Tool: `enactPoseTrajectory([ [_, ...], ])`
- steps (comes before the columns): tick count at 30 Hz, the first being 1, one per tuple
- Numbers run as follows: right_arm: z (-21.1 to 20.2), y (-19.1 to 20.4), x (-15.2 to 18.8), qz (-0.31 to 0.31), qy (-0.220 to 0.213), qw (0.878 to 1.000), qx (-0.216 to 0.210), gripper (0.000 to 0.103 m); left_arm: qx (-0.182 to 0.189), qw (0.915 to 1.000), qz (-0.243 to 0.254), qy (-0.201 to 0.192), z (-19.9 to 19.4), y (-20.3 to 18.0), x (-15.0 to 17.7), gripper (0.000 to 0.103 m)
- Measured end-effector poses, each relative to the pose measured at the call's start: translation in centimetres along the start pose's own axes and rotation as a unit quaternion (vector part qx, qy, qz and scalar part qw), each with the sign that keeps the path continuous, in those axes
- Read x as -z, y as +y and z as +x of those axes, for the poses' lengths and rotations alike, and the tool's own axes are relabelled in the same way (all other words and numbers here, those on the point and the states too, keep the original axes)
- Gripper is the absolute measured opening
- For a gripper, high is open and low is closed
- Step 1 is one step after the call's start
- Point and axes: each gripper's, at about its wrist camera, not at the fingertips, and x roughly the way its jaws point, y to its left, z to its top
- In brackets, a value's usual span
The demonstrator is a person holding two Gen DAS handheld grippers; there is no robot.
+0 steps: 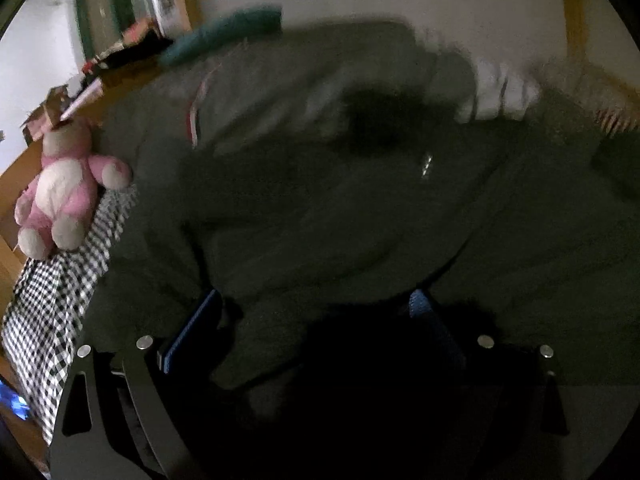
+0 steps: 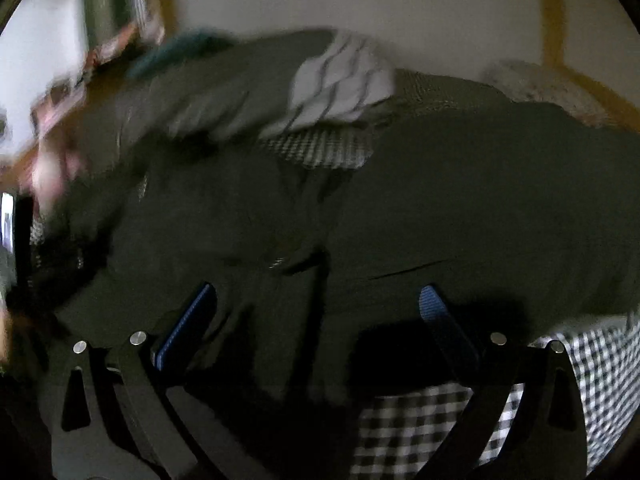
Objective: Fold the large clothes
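Observation:
A large dark olive-green garment (image 1: 320, 200) lies spread over a bed with a black-and-white checked sheet (image 1: 60, 292). It fills most of the right wrist view too (image 2: 440, 208), with a seam or zipper line running down its middle. My left gripper (image 1: 316, 300) is open, its blue-padded fingers (image 1: 196, 324) wide apart just over the near part of the garment. My right gripper (image 2: 316, 300) is open too, its fingers (image 2: 188, 320) spread over the garment's near hem. Both views are blurred by motion.
A pink and white plush toy (image 1: 68, 188) sits at the bed's left edge. A white striped cloth (image 2: 340, 80) and a teal item (image 1: 224, 32) lie at the far side by the wall. Wooden bed frame (image 1: 576, 20) runs behind. Checked sheet shows at lower right (image 2: 560, 380).

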Motion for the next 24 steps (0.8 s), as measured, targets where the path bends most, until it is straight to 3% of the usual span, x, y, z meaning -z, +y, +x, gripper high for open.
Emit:
enactPoseTrajectory([
  [2, -2.4, -3.7, -0.4, 0.064, -0.043, 0.997, -0.018, 0.100, 0.025, 0.9979, -0.027, -0.054, -2.7, -0.9, -1.4, 0.098],
  [4, -4.8, -7.1, -0.5, 0.121, -0.091, 0.988, 0.019, 0.100, 0.066, 0.9931, -0.031, -0.092, -5.2, -3.3, -3.7, 0.097],
  [6, -7.7, -11.2, 0.3, 0.189, -0.149, 0.970, 0.041, 0.100, 0.102, 0.9891, -0.013, -0.105, -6.4, -6.4, -5.6, 0.097],
  [7, -9.0, -13.9, 1.0, 0.237, -0.175, 0.954, 0.065, 0.100, 0.130, 0.9853, 0.002, -0.111, -7.1, -8.8, -6.8, 0.097],
  [8, -9.9, -16.2, 1.9, 0.279, -0.181, 0.939, 0.085, 0.100, 0.157, 0.9806, 0.020, -0.115, -7.5, -11.5, -8.0, 0.097],
  [9, -9.8, -18.5, 2.6, 0.317, -0.175, 0.929, 0.077, 0.100, 0.182, 0.9759, 0.043, -0.112, -7.7, -14.5, -9.2, 0.097],
  [11, -8.0, -22.3, 4.0, 0.368, -0.144, 0.919, 0.007, 0.100, 0.216, 0.9687, 0.076, -0.095, -7.9, -19.6, -11.0, 0.097],
  [13, -5.6, -24.3, 5.0, 0.406, -0.122, 0.903, -0.071, 0.099, 0.267, 0.9541, 0.109, -0.080, -8.4, -25.6, -13.4, 0.097],
  [14, -5.1, -24.6, 5.1, 0.411, -0.128, 0.895, -0.114, 0.099, 0.283, 0.9476, 0.128, -0.074, -8.7, -28.1, -14.3, 0.097],
  [15, -5.0, -24.6, 4.9, 0.404, -0.138, 0.895, -0.132, 0.099, 0.299, 0.9391, 0.154, -0.071, -9.3, -31.1, -15.3, 0.097],
  [17, -5.8, -24.3, 4.0, 0.373, -0.150, 0.912, -0.087, 0.099, 0.322, 0.9180, 0.222, -0.068, -10.6, -37.2, -16.7, 0.097],
  [18, -7.1, -24.6, 3.9, 0.365, -0.168, 0.914, -0.052, 0.099, 0.324, 0.9079, 0.257, -0.070, -11.2, -39.9, -16.8, 0.097],
  [20, -10.7, -26.5, 4.6, 0.378, -0.207, 0.901, 0.041, 0.099, 0.306, 0.8856, 0.341, -0.079, -12.6, -45.7, -15.4, 0.097],
  [22, -13.5, -30.3, 5.5, 0.418, -0.242, 0.875, 0.035, 0.099, 0.293, 0.8655, 0.395, -0.097, -13.8, -49.0, -12.6, 0.097],
  [24, -14.9, -34.1, 5.6, 0.432, -0.251, 0.866, -0.001, 0.099, 0.256, 0.8563, 0.430, -0.128, -14.4, -50.9, -9.0, 0.097],
])
